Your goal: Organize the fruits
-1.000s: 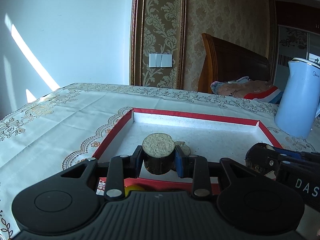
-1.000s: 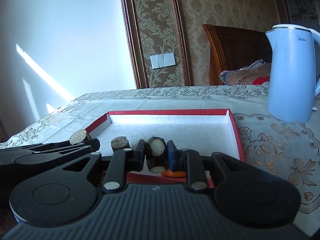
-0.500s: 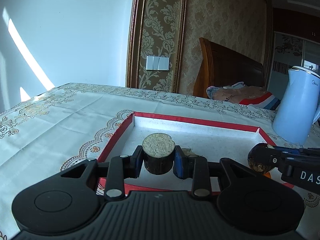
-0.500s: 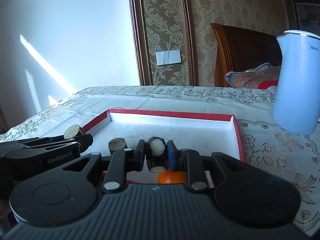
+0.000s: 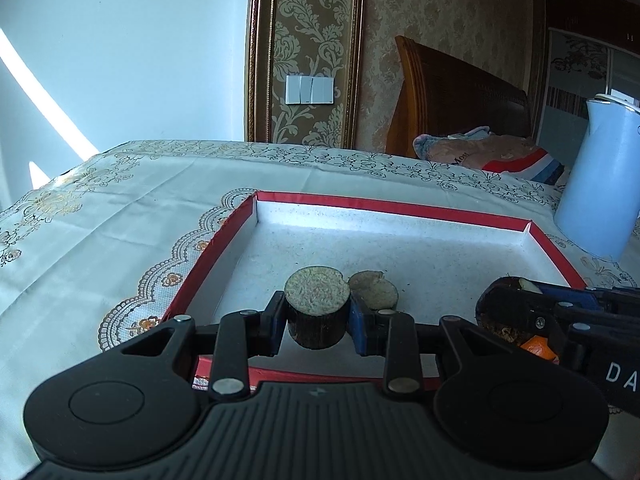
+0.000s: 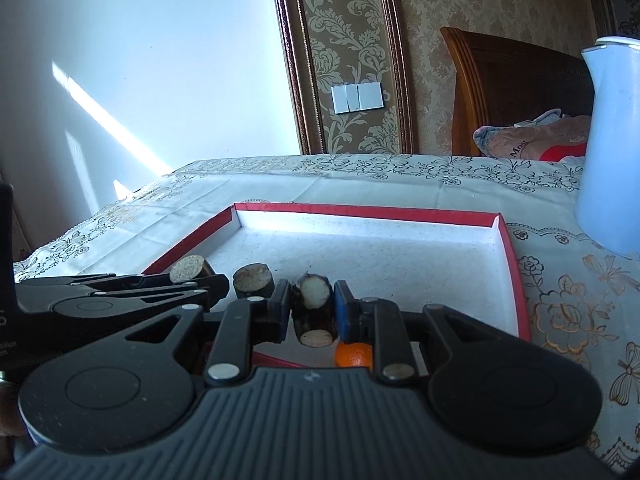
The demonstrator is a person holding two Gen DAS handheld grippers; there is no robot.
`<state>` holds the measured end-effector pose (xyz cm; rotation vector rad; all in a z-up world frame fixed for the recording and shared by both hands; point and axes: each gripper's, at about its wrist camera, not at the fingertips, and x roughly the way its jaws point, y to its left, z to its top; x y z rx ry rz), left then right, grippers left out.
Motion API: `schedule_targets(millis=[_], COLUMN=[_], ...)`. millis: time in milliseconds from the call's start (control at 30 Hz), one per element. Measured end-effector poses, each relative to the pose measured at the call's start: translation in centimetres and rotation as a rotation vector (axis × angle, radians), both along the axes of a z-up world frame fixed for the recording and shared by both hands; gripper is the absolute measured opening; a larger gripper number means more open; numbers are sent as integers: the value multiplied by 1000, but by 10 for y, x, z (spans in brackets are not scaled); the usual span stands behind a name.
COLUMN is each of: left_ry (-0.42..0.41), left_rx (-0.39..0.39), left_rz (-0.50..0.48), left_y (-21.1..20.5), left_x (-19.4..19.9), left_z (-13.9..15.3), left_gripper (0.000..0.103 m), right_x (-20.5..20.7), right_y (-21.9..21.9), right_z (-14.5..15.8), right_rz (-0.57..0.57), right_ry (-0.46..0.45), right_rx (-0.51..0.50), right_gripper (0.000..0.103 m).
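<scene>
The left hand-held gripper (image 5: 316, 322) is clamped on a short dark-skinned cane piece (image 5: 317, 308), held upright with its pale, grainy cut face up, above the near edge of the red-rimmed tray (image 5: 392, 205). Just behind it a second stub (image 5: 374, 290) lies on the tray's white floor. The right hand-held gripper (image 6: 311, 312) grips another dark segment (image 6: 314, 310), its creamy cut ends showing at the far top and near bottom, also over the tray's near edge. An orange fruit (image 6: 353, 354) sits just below and to the right of this piece, partly hidden by the gripper body. From the right wrist view the left gripper comes in from the left with its piece, and the loose stub lies between the two grippers. A pale blue kettle (image 6: 612, 144) stands on the worktop's patterned cloth (image 6: 560, 304), to the right of the tray's far corner.
</scene>
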<state>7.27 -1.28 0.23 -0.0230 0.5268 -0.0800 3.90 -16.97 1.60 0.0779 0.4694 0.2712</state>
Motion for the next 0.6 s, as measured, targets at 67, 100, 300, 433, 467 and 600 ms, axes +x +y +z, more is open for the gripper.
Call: schedule_targets(millis=[67, 100, 300, 433, 467, 600], left_ry=[7, 16, 36, 60, 56, 49], left_rx=[25, 26, 34, 37, 42, 64], left_rz=[11, 12, 14, 3, 5, 5], left_y=[-2, -2, -4, -5, -6, -9], left_x=[3, 4, 10, 14, 13, 12], left_z=[-3, -4, -8, -13, -14, -15], left_gripper=[32, 32, 32, 32, 32, 32], right_x=[0, 1, 9, 15, 15, 16], right_y=[3, 5, 12, 14, 14, 17], right_z=[-1, -2, -10, -16, -17, -19], right_rz=[9, 11, -8, -25, -25, -28], right_ry=[-6, -5, 5, 16, 18, 9], right_rx=[-9, -14, -57, -86, -89, -115], right_gripper=[22, 22, 23, 22, 22, 22])
